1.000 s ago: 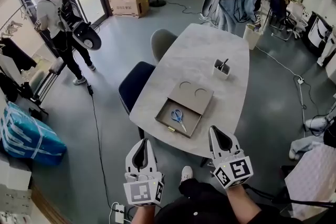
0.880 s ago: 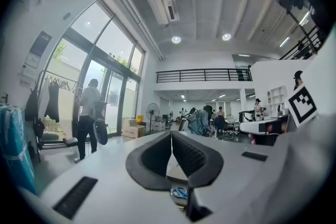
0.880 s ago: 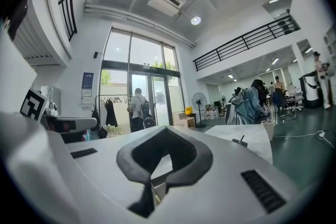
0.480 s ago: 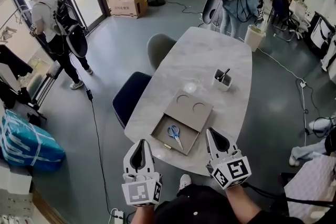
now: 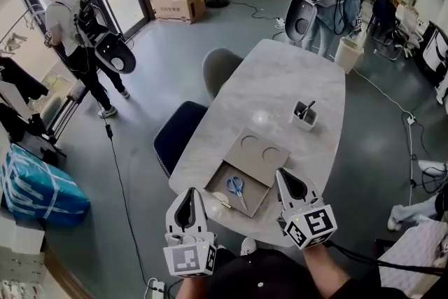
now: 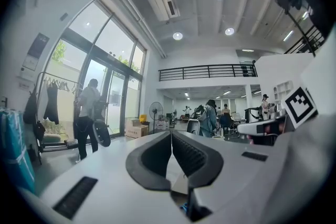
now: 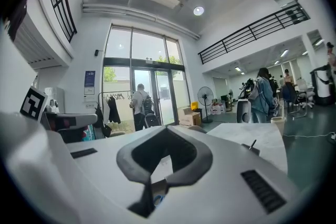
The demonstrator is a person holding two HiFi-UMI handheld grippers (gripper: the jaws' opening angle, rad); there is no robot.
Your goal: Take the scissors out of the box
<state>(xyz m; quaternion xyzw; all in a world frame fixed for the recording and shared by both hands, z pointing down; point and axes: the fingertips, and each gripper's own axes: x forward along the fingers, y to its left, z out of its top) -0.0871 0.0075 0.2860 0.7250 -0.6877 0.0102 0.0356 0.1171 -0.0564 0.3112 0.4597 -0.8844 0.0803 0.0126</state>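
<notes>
Blue-handled scissors lie inside a shallow open cardboard box at the near end of the pale table. The box's lid, with two round marks, rests across its far side. My left gripper hovers at the table's near edge, left of the box, shut and empty. My right gripper is over the near edge to the right of the box, also shut and empty. Both point level toward the table. Each gripper view shows its own jaws, left gripper and right gripper, meeting at the tips.
A small white holder with a pen stands farther along the table. A dark blue chair and a grey chair sit at the table's left side. A person with a backpack stands far left, and a blue bag lies on the floor.
Both grippers have moved forward, closer to the table's near edge and the box. Their jaws stayed shut. The scissors and box have not moved on the table.
</notes>
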